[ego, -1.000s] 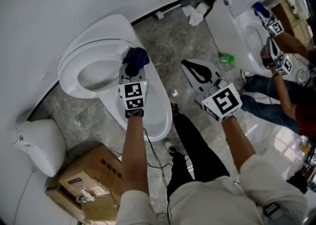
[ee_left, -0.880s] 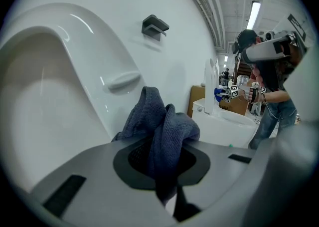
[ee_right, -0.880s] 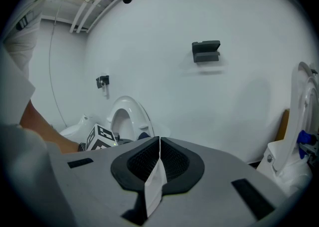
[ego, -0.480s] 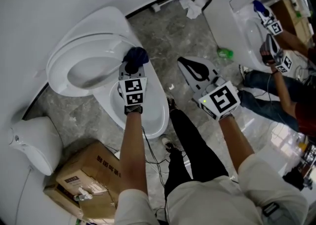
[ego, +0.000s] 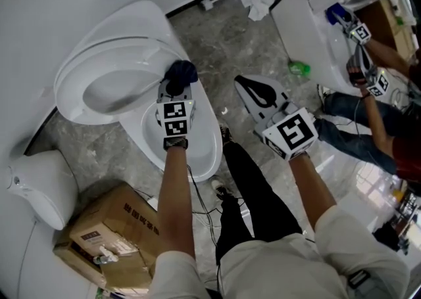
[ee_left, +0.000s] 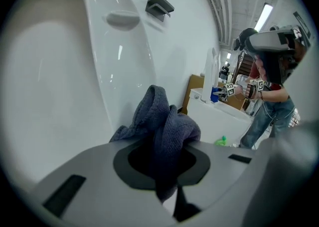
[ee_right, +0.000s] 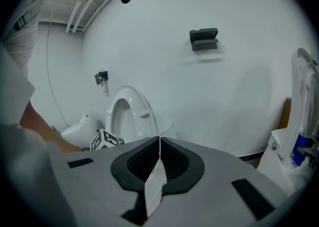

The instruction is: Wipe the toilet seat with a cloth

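A white toilet stands by the wall with its seat ring raised and its bowl rim open below. My left gripper hangs over the back of the bowl, at the foot of the raised seat, shut on a bunched dark blue cloth. In the left gripper view the cloth bulges up out of that gripper, with the raised seat filling the left side. My right gripper is shut and empty over the floor to the right of the toilet. The right gripper view shows its closed jaws and the toilet far off.
A cardboard box and a low white fixture sit at lower left. A second toilet stands at upper right, where another person works with grippers. Crumpled paper and a green object lie on the grey floor. My legs stand beside the bowl.
The left gripper has sunk toward the bowl with the cloth still in it. The right gripper has lowered a little. The head view has shifted, so the toilet sits further up and left.
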A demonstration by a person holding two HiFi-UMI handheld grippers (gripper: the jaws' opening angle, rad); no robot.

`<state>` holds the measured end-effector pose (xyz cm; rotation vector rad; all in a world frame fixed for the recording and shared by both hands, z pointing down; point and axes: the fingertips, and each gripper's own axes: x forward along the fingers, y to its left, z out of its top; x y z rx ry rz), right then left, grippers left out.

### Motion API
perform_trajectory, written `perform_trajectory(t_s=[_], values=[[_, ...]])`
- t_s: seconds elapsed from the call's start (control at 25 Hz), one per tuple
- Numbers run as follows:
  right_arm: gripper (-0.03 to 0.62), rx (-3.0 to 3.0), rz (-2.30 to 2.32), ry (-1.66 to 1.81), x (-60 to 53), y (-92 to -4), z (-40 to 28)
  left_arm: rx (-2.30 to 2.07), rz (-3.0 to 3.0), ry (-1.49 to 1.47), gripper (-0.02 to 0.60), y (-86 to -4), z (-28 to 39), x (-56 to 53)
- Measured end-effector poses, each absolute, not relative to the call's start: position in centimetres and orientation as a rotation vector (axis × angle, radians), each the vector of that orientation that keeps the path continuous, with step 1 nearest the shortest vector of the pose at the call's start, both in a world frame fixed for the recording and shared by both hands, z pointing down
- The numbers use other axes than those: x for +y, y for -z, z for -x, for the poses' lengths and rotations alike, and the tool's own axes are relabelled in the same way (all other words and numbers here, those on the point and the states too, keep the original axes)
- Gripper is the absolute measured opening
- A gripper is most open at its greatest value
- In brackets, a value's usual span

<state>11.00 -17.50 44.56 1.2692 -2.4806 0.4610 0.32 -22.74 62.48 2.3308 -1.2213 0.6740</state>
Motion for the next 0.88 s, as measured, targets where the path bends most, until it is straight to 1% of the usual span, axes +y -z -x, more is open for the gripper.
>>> perform_trajectory(t_s=[0.4, 0.6, 0.88], values=[[0.029, -2.469, -1.256, -0.488, -16.9, -45.9, -10.3, -1.173, -2.323, -0.675, 0.040, -63.9, 0.0, -20.8], [0.029, -2.456, -1.235, -0.505, -16.5, -46.9, -9.9, -1.170, -2.228, -0.716, 0.040, -67.1, 1.4, -19.7], [0.029, -2.443, -1.233, -0.534, -16.6, -48.3, -9.7, -1.208, -2.164, -0.633, 0.040, -68.3, 1.7, -20.6]])
